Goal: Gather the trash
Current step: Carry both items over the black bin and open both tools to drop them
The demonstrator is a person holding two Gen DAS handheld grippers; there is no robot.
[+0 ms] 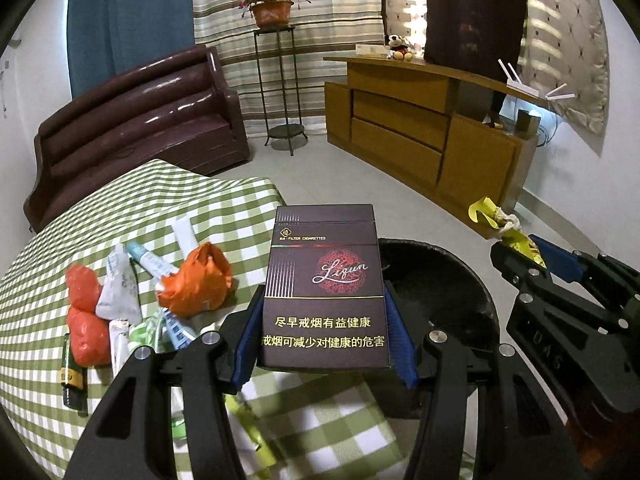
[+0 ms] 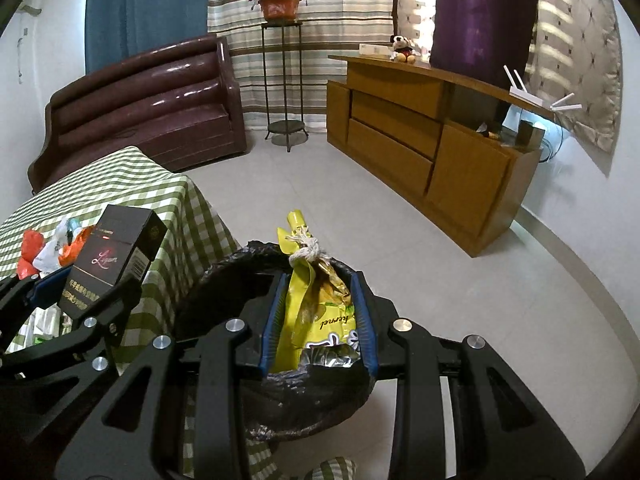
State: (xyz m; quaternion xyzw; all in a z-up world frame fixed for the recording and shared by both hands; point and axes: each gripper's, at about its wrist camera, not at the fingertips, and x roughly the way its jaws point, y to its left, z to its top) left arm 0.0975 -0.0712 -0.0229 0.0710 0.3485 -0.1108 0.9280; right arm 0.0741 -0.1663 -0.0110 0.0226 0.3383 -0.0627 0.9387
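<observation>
- The left gripper [image 1: 326, 344] pinches a dark brown cigarette box with red and gold print [image 1: 326, 280]. The blue pads [image 1: 245, 350] press on both sides of the box, and the box stands up tall between them.
- The box sits over the near right corner of the table with the green and white check cloth [image 1: 132, 196], partly over the round bin lined with a black bag [image 1: 452, 292].
- The right gripper [image 2: 320, 324] pinches a crumpled yellow snack bag [image 2: 304, 300] — a bit of white knotted string [image 2: 306, 246] sits near the top of the bag.
- The snack bag hangs right over the open top of the bin [image 2: 240, 268], which stands on the pale floor just beside the table's right edge.
- More trash lies on the table, near its front edge, left of the box: two orange plastic bags [image 1: 200, 280], a white wrapper [image 1: 118, 292], a white and blue tube [image 1: 154, 262] and a small green and yellow pack [image 1: 74, 380].
- The pieces are bunched close — some touch each other.
- Far behind are a shiny dark brown sofa [image 1: 140, 120], a flower pot on a tall thin metal stand [image 1: 274, 12] and a long wooden cabinet [image 1: 420, 132].
</observation>
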